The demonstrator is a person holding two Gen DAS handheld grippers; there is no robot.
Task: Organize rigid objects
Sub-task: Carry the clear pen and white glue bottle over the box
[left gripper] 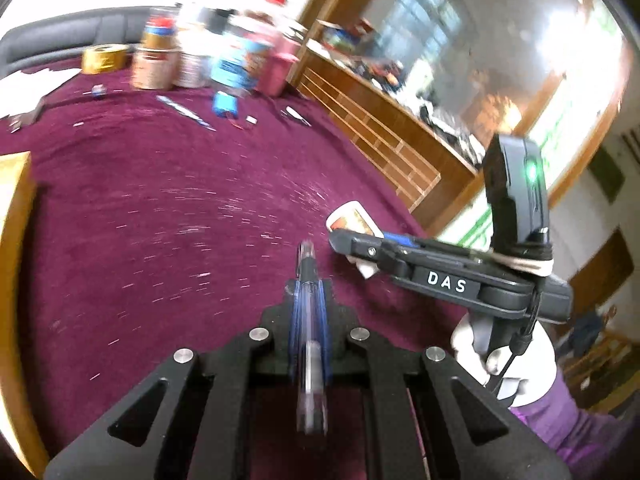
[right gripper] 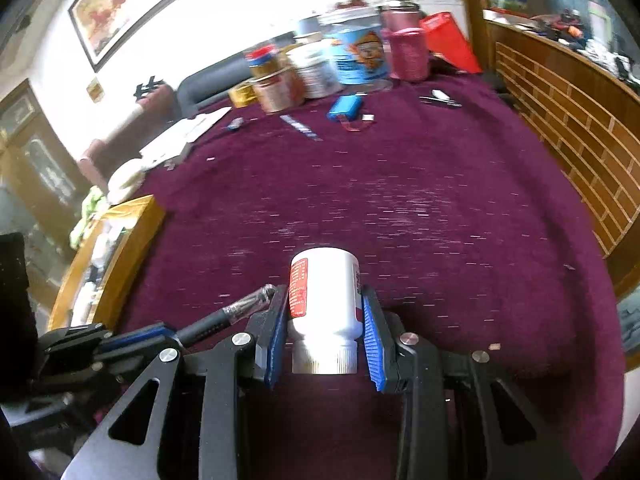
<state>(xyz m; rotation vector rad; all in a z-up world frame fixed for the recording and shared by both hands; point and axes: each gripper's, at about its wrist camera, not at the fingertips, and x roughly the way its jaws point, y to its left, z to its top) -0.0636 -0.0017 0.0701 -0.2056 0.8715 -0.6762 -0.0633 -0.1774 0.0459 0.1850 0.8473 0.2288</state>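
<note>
A glossy white plastic bottle point(right gripper: 325, 312) and clear plastic pen point(left gripper: 309, 280) above matt maroon cloth point(left gripper: 180, 208).

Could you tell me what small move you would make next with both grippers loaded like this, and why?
I would probably carry both toward the wooden box at the table's left edge. The left gripper is shut on the pen, the right gripper on the white bottle, and both hang above bare maroon cloth, so nothing remains to pick up first.

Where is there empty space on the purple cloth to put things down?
The wide middle of the maroon cloth is bare, between the wooden box and the shelf. The far edge is crowded with tins and a blue case.
</note>
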